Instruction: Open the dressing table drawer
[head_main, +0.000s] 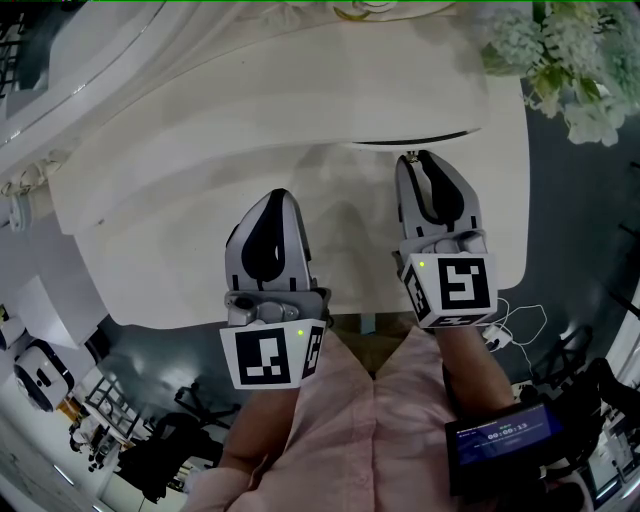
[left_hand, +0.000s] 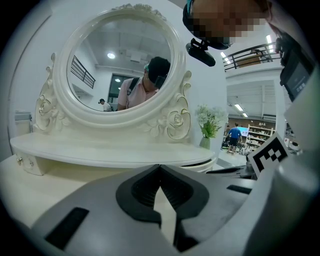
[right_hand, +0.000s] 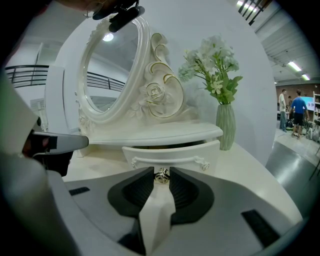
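The cream dressing table (head_main: 190, 250) has a small drawer (right_hand: 170, 152) under its upper shelf, at the right, and the drawer stands pulled out a little. A small gold knob (right_hand: 161, 175) sits at the middle of the drawer front. My right gripper (right_hand: 161, 172) reaches up to that drawer (head_main: 420, 139), and its jaws are shut on the knob. In the head view the right gripper (head_main: 418, 156) touches the drawer front. My left gripper (head_main: 272, 194) rests over the tabletop to the left, its tips (left_hand: 160, 166) together with nothing between them.
An oval mirror (left_hand: 120, 65) in a carved frame stands on the shelf. A green vase of white flowers (right_hand: 226, 125) stands just right of the drawer. Another small drawer (left_hand: 30, 162) sits at the far left. The table's front edge is close to the person's shirt (head_main: 340, 420).
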